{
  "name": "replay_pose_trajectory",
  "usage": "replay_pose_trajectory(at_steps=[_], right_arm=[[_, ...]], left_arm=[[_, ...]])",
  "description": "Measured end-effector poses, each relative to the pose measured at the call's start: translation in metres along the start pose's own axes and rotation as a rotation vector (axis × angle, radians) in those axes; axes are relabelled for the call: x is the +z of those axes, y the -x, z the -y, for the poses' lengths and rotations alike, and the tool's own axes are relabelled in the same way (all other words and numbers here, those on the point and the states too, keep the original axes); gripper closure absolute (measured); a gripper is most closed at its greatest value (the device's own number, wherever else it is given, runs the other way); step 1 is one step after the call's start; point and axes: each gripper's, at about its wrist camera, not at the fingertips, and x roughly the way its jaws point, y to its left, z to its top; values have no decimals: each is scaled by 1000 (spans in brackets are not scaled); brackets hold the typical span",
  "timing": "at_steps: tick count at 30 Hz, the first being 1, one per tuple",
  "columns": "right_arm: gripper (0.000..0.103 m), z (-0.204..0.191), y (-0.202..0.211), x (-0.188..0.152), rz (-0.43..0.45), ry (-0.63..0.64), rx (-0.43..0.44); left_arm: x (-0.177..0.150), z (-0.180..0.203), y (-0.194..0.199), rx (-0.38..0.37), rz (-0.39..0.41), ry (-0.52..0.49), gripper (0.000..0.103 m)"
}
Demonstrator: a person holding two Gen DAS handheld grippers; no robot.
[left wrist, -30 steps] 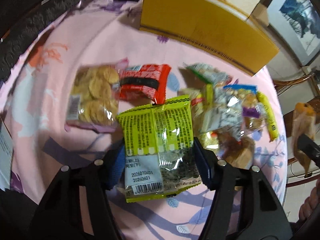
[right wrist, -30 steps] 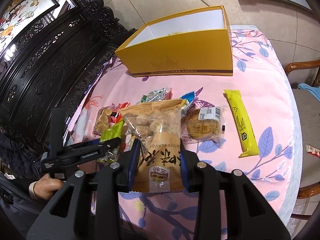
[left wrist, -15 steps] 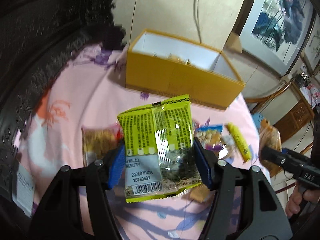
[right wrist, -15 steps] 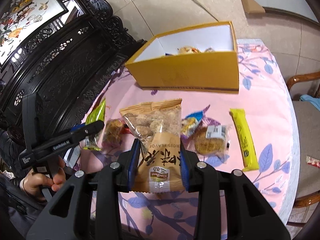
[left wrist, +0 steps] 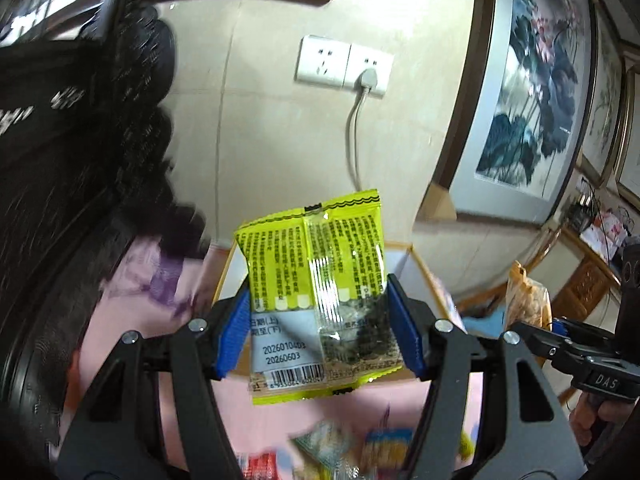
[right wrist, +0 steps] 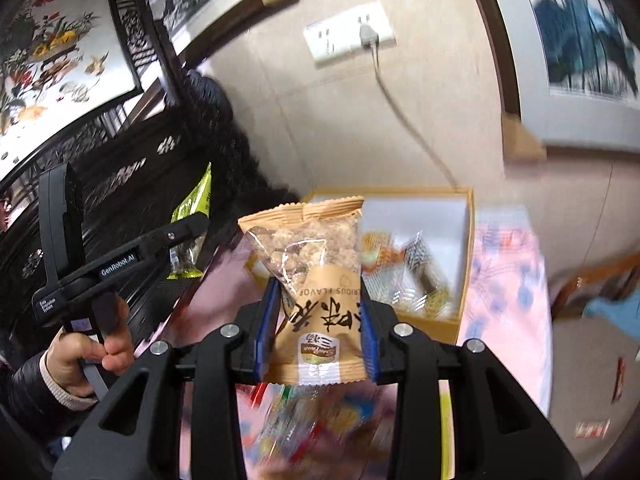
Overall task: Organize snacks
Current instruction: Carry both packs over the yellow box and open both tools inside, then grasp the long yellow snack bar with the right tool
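Fingers of left gripper (left wrist: pixel 318 330) clamping green packet (left wrist: pixel 316 300), right gripper (right wrist: pixel 318 330) pinching brown packet (right wrist: pixel 316 292), blurred yellow box (right wrist: pixel 460 322) seemingly beneath.

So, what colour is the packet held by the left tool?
Bright yellow-green packet with black print and a clear window; the left wrist view shows it best.

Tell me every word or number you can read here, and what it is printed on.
"20260103" (last digits unsure), "20260603": yellow-green plastic snack packet.
"FLAVOR", seen upside down; characters unread: tan snack bag.
"GenRobot.AI": black left gripper.
"DAS": black right gripper.
Barcode digits, small print: too blurred.
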Motion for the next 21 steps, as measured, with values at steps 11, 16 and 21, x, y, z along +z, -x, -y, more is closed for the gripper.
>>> replay_pose_trajectory(at_steps=[11,16,21], right_arm=[[32,10,-44,66,103,51,-114],[32,11,-14,60,155,68,-105],[32,22,-5,27,70,64,-133]], left_arm=[[73,17,-57,75,58,-80,4],[66,15,-25,21,97,-69,2],[34,9,-3,2,53,-51,2]])
